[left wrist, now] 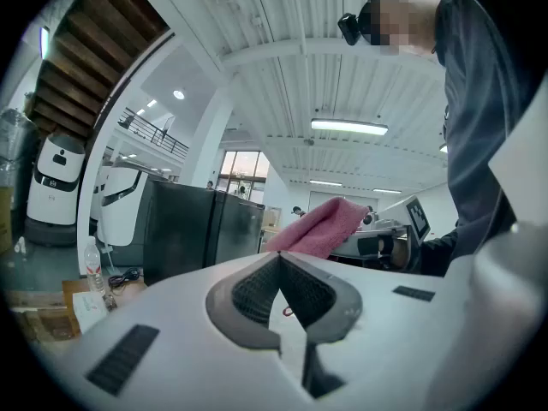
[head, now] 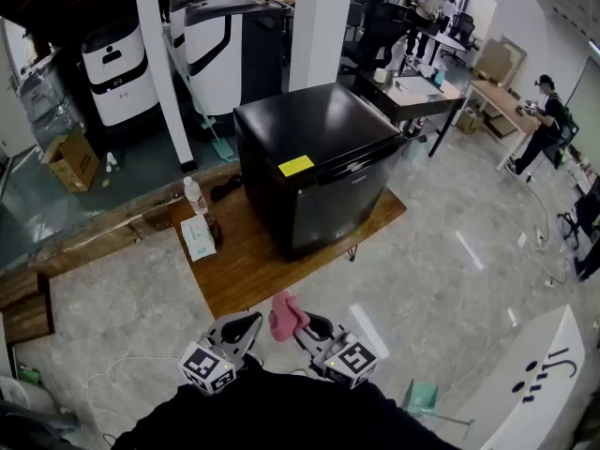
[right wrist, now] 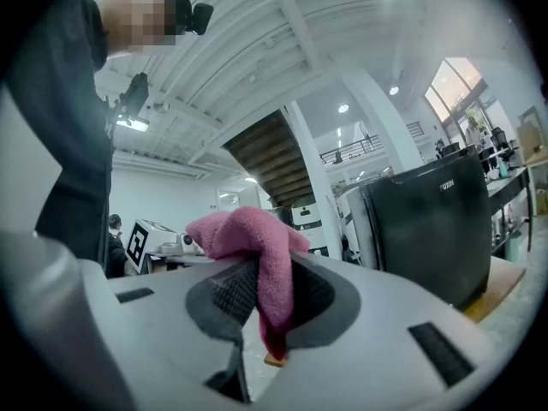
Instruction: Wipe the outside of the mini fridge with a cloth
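A black mini fridge [head: 317, 162] with a yellow sticker stands on a low wooden platform [head: 246, 254]; it also shows as the fridge [left wrist: 199, 232] in the left gripper view and the fridge [right wrist: 428, 225] in the right gripper view. My right gripper [head: 307, 327] is shut on a pink cloth [head: 285, 314], whose folds bunch above the jaws as the cloth [right wrist: 257, 259]. My left gripper [head: 242, 330] sits beside it, shut with nothing between the jaws [left wrist: 280, 294]. Both are held low, well short of the fridge. The pink cloth [left wrist: 321, 227] shows beyond the left jaws.
A water bottle [head: 195, 196] and a white packet [head: 197, 237] lie on the platform left of the fridge. White service robots [head: 117, 71] and pillars [head: 319, 26] stand behind it. A desk [head: 417, 92] and people are at the back right. A white board [head: 530, 382] leans at lower right.
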### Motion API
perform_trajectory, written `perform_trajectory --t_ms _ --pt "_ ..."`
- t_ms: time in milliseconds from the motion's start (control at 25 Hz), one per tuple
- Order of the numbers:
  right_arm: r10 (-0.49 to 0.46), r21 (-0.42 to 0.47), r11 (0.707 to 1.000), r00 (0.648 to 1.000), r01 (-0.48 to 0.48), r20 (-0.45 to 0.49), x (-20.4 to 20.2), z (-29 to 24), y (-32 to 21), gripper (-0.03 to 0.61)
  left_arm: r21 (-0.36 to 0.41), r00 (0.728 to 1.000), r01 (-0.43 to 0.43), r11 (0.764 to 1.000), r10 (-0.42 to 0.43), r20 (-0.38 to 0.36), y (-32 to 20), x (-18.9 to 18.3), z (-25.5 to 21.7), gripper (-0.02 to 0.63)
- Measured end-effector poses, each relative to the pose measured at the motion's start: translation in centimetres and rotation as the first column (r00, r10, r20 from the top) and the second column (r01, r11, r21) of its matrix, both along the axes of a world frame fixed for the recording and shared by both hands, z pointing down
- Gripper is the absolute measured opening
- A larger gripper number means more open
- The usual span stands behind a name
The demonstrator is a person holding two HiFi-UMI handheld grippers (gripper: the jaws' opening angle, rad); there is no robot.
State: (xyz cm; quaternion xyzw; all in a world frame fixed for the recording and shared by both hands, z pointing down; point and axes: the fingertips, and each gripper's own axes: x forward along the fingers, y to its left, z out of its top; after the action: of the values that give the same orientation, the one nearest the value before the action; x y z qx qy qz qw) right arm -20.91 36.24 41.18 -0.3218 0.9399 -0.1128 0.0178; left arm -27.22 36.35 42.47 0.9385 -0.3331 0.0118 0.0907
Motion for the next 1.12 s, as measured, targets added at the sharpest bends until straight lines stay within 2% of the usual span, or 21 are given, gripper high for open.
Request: perform_trajectory --t_ms 720,960,1120 --pt "-0.009 -0.054 0.999 1.0 0.01 0.017 0.3 1.3 -0.3 0.067 -0.024 0.999 -0.044 0.999 0.044 0.017 -0.1 1.7 0.7 0.005" --pt "-0.008 -0.061 0.998 0.999 0.01 0.031 -0.2 1.3 -1.4 0.067 -0.015 0.999 -0.027 1.0 0.028 0.022 -1.3 0.9 0.5 0.005" --pt "-0.019 -0.066 0.998 0.999 0.021 0.028 -1.9 1.2 -2.8 0.067 -0.006 1.0 -0.009 1.0 0.01 0.026 -2.9 -0.9 0.3 0.005"
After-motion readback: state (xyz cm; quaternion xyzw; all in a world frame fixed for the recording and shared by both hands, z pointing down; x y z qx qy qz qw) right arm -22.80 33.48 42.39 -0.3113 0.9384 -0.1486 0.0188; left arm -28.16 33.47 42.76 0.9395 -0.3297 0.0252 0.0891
